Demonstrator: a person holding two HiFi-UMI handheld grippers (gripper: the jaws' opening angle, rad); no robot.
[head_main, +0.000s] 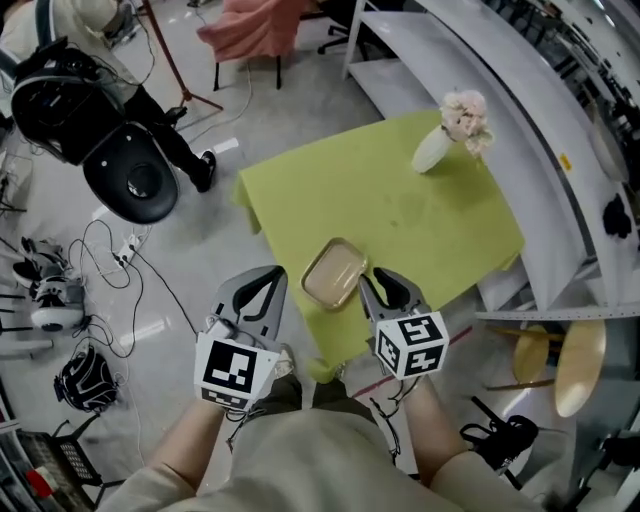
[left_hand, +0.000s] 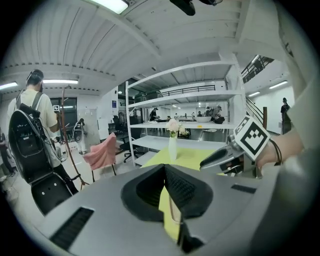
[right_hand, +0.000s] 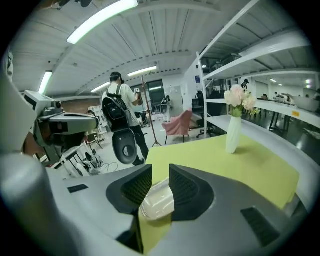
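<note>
A shallow rectangular container (head_main: 334, 273) with a clear lid lies near the front edge of the yellow-green table (head_main: 420, 220). Just left of it, off the table edge, my left gripper (head_main: 262, 285) has its jaws meeting at the tips and holds nothing. My right gripper (head_main: 378, 285) hovers at the container's right side, touching nothing. In the right gripper view, my right gripper (right_hand: 160, 175) shows a narrow gap, and the container (right_hand: 157, 200) lies beyond and below it. In the left gripper view, my left gripper (left_hand: 164, 167) points along the table towards the vase (left_hand: 173, 145).
A white vase of pale flowers (head_main: 435, 148) stands at the table's far side. White shelving (head_main: 470, 60) runs behind and to the right. A person with a black backpack (head_main: 60, 40) stands at far left, near a pink-draped chair (head_main: 255, 30). Cables (head_main: 110, 250) litter the floor.
</note>
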